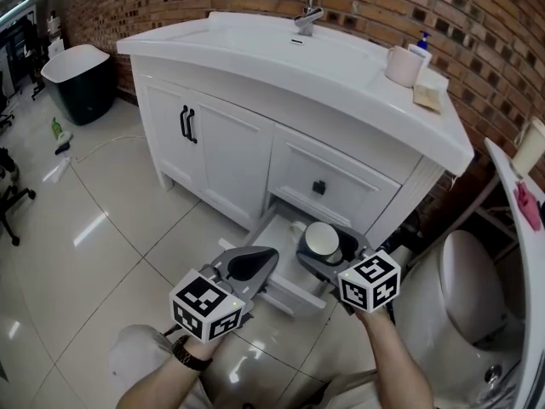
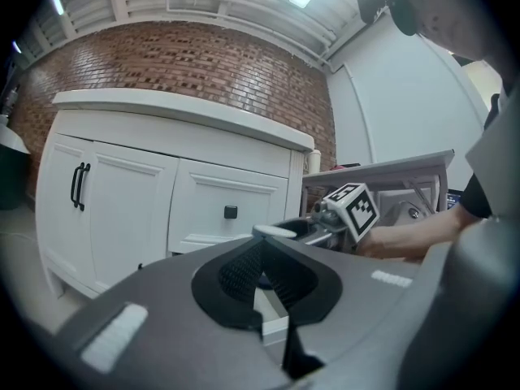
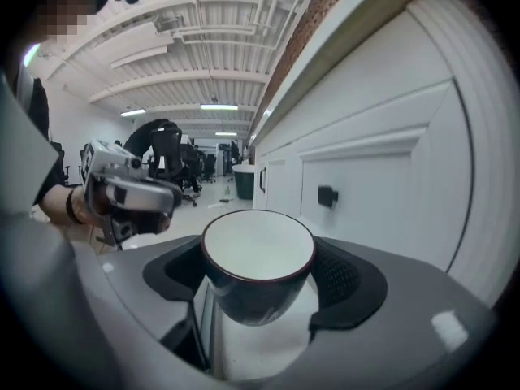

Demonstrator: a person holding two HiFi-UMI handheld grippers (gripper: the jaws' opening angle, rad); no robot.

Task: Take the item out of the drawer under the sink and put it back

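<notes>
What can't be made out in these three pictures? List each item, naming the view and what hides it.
- Contents of the drawer: head view, largely covered by the right gripper and the cup in it.
- Any handle on the cup: right gripper view, hidden behind the cup's own body.
- Label on the pump bottle: head view, too small.
- Inside of the drawer: left gripper view, mostly blocked by the left gripper itself.

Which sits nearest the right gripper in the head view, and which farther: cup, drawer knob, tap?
1. Cup, between the right gripper's jaws.
2. Drawer knob, just above it.
3. Tap, far up at the back.
</notes>
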